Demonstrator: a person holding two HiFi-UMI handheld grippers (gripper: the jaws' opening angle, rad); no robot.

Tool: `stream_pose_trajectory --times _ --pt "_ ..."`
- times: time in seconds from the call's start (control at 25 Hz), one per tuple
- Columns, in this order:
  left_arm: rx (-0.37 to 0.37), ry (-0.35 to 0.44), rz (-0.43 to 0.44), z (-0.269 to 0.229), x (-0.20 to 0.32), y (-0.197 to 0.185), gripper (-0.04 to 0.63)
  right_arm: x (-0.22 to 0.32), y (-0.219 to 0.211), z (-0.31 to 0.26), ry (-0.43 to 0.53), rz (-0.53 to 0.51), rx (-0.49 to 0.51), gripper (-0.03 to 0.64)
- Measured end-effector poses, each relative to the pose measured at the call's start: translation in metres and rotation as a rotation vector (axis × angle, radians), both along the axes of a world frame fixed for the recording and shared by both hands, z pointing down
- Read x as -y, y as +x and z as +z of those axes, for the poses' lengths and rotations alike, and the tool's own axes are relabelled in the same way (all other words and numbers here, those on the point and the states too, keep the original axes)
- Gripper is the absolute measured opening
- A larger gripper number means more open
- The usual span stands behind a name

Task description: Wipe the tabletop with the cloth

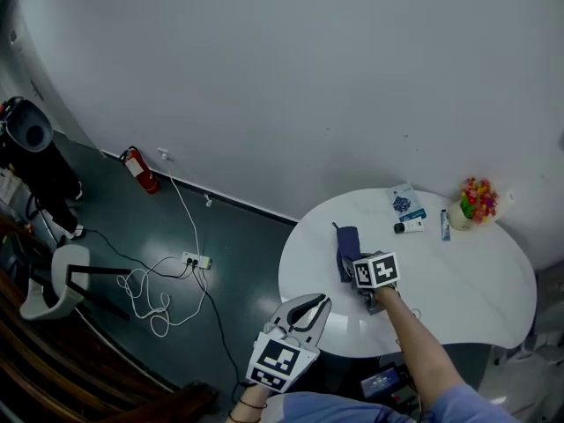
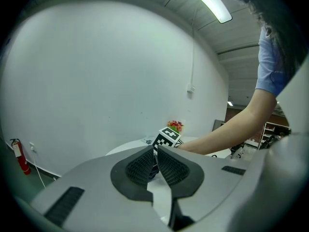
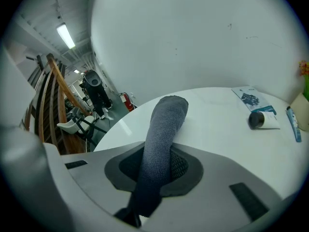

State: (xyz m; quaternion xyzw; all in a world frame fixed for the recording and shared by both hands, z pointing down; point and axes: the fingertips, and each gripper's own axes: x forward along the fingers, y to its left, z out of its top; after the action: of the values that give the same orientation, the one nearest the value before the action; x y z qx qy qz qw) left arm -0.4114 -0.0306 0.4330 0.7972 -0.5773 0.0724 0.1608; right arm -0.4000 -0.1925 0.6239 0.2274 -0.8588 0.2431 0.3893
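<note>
A dark grey-blue cloth lies rolled up near the left rim of the round white table. My right gripper is shut on its near end. In the right gripper view the cloth runs out from between the jaws of the right gripper and arches onto the tabletop. My left gripper hangs off the table's left front edge, below rim level. In the left gripper view the left gripper has its pads together and holds nothing.
At the table's far side stand a pot of flowers, a booklet, a small dark roll and a blue tube. On the floor to the left lie a fire extinguisher, a power strip with cables and a chair.
</note>
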Motion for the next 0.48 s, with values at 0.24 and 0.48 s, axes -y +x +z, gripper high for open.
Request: stream_pose_trajectory --times 0.24,0.48 --pt "0.005 0.013 0.085 -0.009 0.009 0.046 0.020 0.017 0.053 -0.003 0.020 0.062 -0.014 0.071" --pt "0.021 -0.008 0.141 -0.007 0.023 0.090 0.020 0.034 0.110 -0.002 0.016 0.122 -0.006 0.070"
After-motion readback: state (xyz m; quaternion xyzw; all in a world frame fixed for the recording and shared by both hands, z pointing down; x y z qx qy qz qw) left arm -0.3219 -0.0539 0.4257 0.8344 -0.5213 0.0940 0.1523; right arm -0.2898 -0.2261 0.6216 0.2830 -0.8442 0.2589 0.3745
